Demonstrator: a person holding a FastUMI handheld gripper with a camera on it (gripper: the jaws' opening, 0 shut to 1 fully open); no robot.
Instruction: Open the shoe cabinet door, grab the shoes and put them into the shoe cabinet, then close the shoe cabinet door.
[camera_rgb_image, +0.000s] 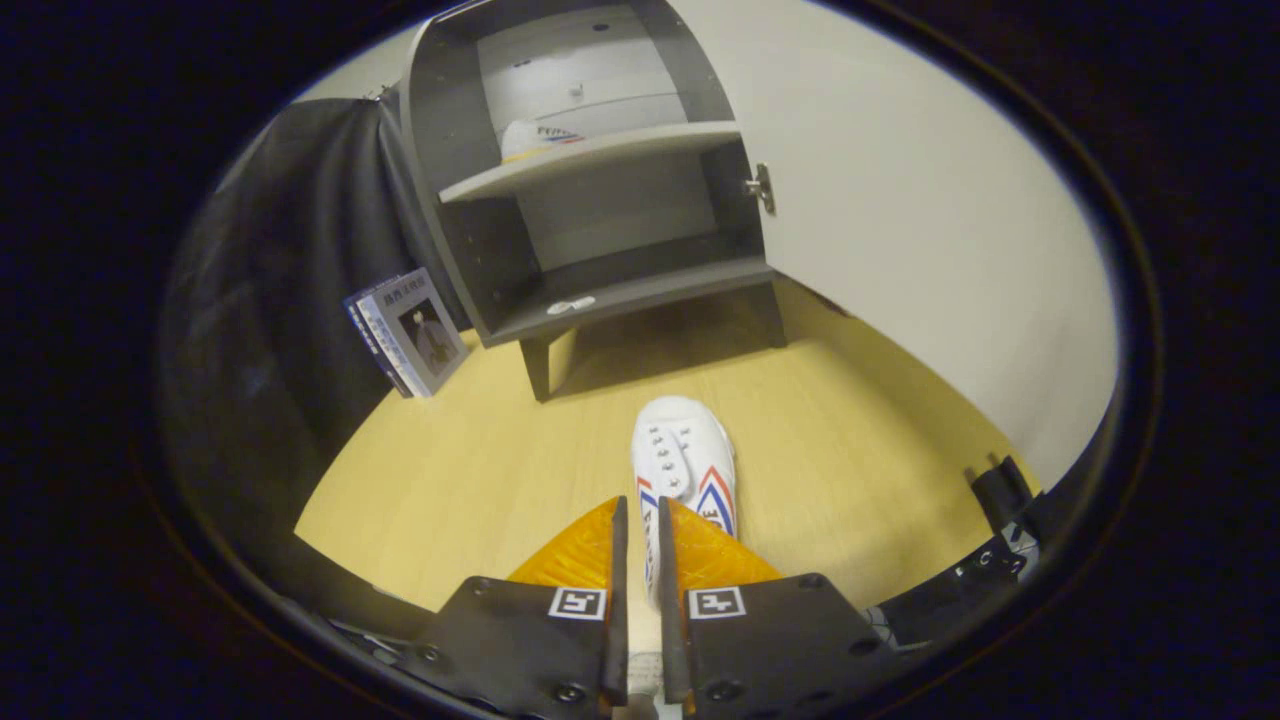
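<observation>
Two shoes: one white shoe (684, 470) lay on the yellow floor (480, 470) with its heel between the fingers and its toe pointing toward the cabinet; a second shoe (535, 138) already sat on the upper shelf (600, 155).
Fingers: the gripper (641, 545) had its orange fingers (575, 550) drawn close together on the heel, so I judged them clamped on the shoe, though the contact itself was partly hidden.
Cabinet: the grey shoe cabinet (590, 190) stood well beyond the fingers, its white door (900, 220) swung wide to the right, hinge (762, 187) exposed.
Lower shelf: bare apart from a small white scrap (570, 304) near its front lip.
Risk, grip: the hold was on the heel only, so the long toe could have sagged or swivelled once lifted, and the shoe might have slipped out.
Risk, entry: a drooping toe could have caught the front edge of the lower shelf or struck the upper shelf's lip, since the opening looked low.
Risk, door: the open door stood near the path on the right; a wide swing of the shoe could have knocked it.
Risk, book: a book (410, 330) leaned against the black cloth just beside the cabinet's left wall; drifting left could have toppled it.
Stage: door open, one shoe stowed, this one not yet carried, door closing still to come.
</observation>
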